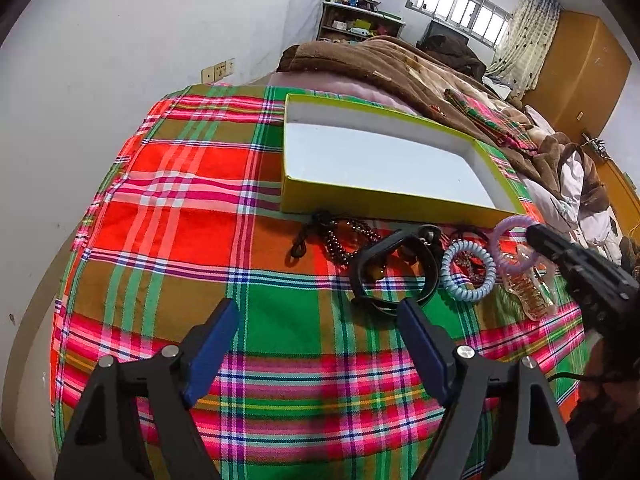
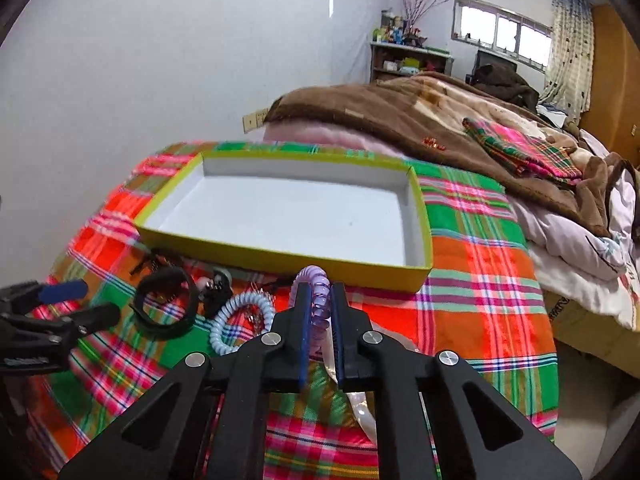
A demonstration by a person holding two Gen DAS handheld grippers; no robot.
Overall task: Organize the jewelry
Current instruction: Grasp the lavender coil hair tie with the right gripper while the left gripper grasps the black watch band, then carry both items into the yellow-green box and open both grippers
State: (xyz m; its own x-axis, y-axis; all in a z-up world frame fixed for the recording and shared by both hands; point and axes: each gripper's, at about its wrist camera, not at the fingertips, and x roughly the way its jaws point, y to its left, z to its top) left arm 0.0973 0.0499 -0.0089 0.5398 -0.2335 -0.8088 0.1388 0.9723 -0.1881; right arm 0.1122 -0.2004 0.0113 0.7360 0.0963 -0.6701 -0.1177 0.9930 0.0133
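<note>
- Your right gripper (image 2: 320, 304) is clamped flat on the purple spiral hair tie (image 2: 316, 300), low centre of the right wrist view; only the coil's edge sits between the pads, so a quick lift could let the springy loop squirm out and drop back onto the plaid cloth (image 2: 480, 264)
- A clear plastic piece (image 2: 360, 396) lies right under those jaws; whether it is caught with the tie you cannot tell, and if it is, it may ride up and spill
- The yellow-sided box (image 2: 288, 256) stands empty, just above the gripper in frame; its near wall is close, so carrying the tie forward too low could nudge the light box away across the cloth
- The pale blue spiral tie (image 2: 240, 320) lies just left of the purple one and may snag on it
- Your left gripper (image 1: 320, 332) is spread wide and holds nothing, at the bottom of the left wrist view, with the black band (image 1: 392, 268) just beyond its tips; closing early would pinch cloth instead
- The dark bead strand (image 1: 344, 240) at mid-frame is tangled beside the band and could drag along
</note>
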